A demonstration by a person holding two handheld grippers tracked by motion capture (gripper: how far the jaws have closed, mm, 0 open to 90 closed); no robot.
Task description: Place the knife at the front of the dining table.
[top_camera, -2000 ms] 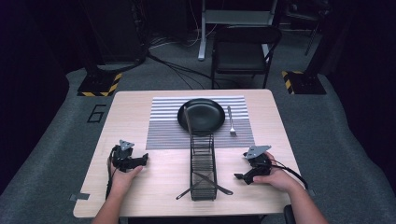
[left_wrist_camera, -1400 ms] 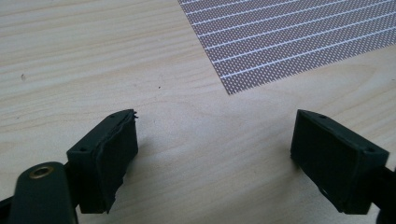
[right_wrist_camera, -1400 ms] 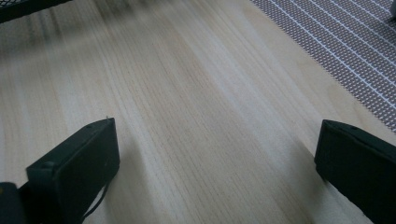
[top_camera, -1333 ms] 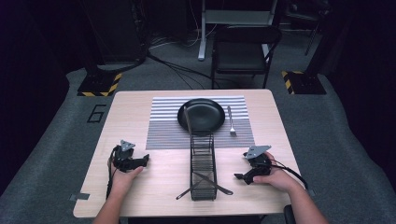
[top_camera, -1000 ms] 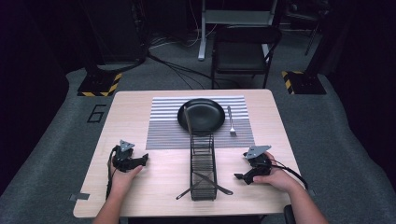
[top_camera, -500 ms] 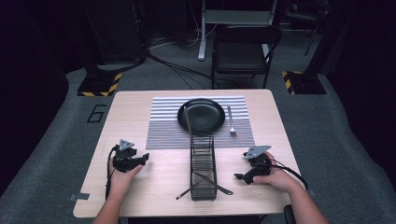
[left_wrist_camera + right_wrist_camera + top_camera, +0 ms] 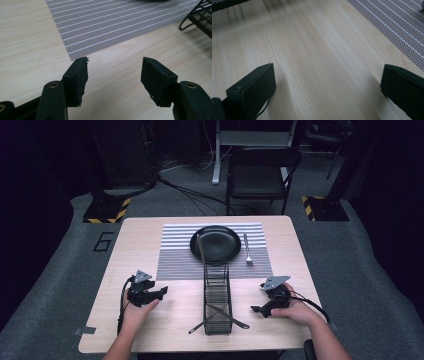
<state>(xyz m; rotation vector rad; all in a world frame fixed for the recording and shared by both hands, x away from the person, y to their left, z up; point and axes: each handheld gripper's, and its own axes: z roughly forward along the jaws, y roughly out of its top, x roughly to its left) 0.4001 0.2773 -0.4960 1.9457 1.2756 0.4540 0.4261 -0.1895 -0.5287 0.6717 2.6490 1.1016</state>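
Both my claws rest on the table (image 7: 150, 245), left gripper (image 7: 159, 293) and right gripper (image 7: 256, 310) spread wide and holding nothing. Between them stands the wire rack (image 7: 217, 295), cutlery lying across its near end.

This looks like a lab or test studio rather than a home. The wooden bench (image 7: 150, 245) stands alone on grey carpet marked with a taped "6" (image 7: 102, 241), and beyond it, far from either tool, sit yellow-and-black striped stand bases (image 7: 105, 210), loose floor cables (image 7: 185, 192) and a folding chair (image 7: 260, 175) in a dark room.
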